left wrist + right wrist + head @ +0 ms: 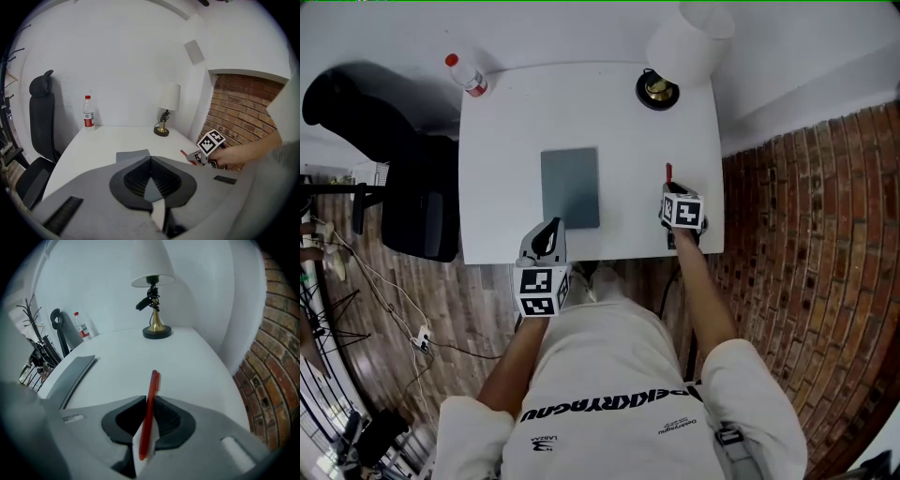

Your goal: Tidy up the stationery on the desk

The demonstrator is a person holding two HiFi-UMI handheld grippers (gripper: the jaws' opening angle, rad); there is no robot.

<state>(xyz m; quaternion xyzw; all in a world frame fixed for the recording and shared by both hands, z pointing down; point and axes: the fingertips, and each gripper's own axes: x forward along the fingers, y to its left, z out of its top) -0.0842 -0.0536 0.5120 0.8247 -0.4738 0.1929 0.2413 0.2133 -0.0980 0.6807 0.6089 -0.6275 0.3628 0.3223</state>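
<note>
Left gripper (546,234): It hung nearest to the person, over the near edge of the worktop (502,141). Its fingers were clenched together with nothing between them. I judge it was kept low and aside so that it did not disturb the other hand.

Right gripper (668,191): It stood over the right part of the worktop, a little further in, and pointed steeply down. Its fingers were grasping the red pen (149,416), one pad against each side of the barrel.

Red pen: It was gripped at its rear half, and the front half stuck out past the fingertips toward the lamp. I could not tell whether that far end rested on the worktop. Held along the fingers like this, the thin barrel probably cannot roll away.

Grey notebook (570,186): It lay flat and closed in the middle of the worktop, between the two grippers but apart from both. It looked like a good place to bring the pen to.

Lamp (657,90): It stood at the far right corner, well apart from the pen.

Bottle (467,75): It stood upright at the far left corner.

Step in hand: Taking up the pen, by my judgement, with the tidying only at its beginning.
</note>
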